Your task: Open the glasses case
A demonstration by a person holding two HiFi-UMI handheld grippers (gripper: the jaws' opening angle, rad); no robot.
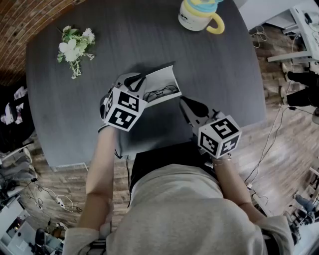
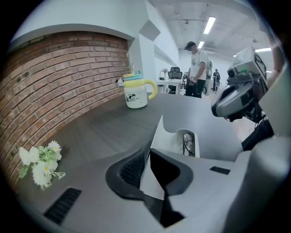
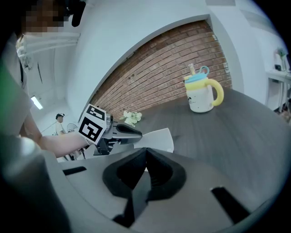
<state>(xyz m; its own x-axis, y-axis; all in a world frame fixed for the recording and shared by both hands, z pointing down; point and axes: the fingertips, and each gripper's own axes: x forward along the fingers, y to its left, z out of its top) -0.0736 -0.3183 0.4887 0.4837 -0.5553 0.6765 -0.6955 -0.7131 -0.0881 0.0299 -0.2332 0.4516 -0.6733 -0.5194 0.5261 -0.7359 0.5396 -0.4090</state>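
While the white glasses case (image 1: 160, 85) is lying open mid-surface (image 1: 224, 74) with glasses (image 1: 162, 92) showing inside, left claw (image 2: 148, 166) is clamping its flap, right claw (image 3: 145, 159) is sitting closed just beside it, lidded mug (image 1: 198, 15) standing at the far edge, flower sprig (image 1: 74, 50) lying well apart, brick wall (image 2: 54, 82) curving behind.

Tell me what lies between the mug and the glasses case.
Nothing: only bare table runs between the mug and the case. The head view shows it plainly, and the left gripper view agrees.

Wide tabletop (image 1: 229, 74) between flowers (image 1: 74, 46) and mug (image 1: 198, 15)
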